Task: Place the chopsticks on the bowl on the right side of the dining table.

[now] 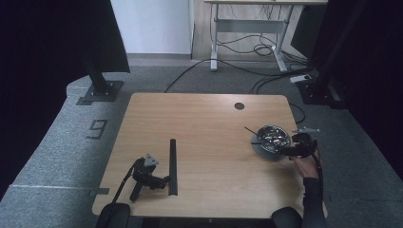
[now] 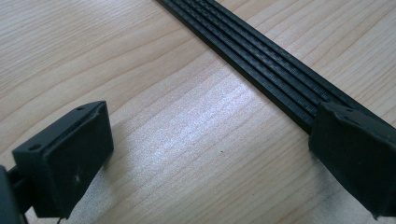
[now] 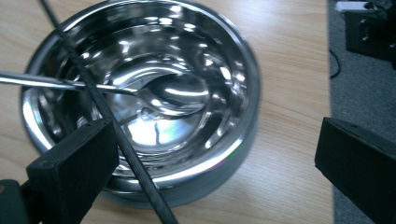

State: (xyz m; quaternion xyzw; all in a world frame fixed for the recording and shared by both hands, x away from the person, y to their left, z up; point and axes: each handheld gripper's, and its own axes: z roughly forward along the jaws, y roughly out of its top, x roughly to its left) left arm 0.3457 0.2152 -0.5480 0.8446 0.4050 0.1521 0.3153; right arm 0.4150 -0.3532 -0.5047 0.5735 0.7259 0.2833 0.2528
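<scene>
A shiny steel bowl point(image 1: 272, 137) stands near the table's right edge. In the right gripper view the bowl point(image 3: 224, 70) holds a metal spoon point(image 3: 173, 91), and a thin black rod point(image 3: 107, 116) leans across its rim. A hand holds my right gripper point(image 1: 286, 151) just right of the bowl. It is open, its jaws spread over the bowl's near side point(image 3: 210, 158). My left gripper point(image 1: 164, 181) lies on the table at the front left, open point(image 2: 210, 154). A long black ribbed strip point(image 1: 172, 166) lies beside it, and its far jaw touches the strip point(image 2: 261, 60).
The wooden table point(image 1: 204, 123) has a round cable hole point(image 1: 239, 106) at the back right. Grey carpet surrounds it, with a black stand base point(image 1: 100, 92) at the back left, cables point(image 1: 256, 47) and a white desk frame point(image 1: 247, 23) behind.
</scene>
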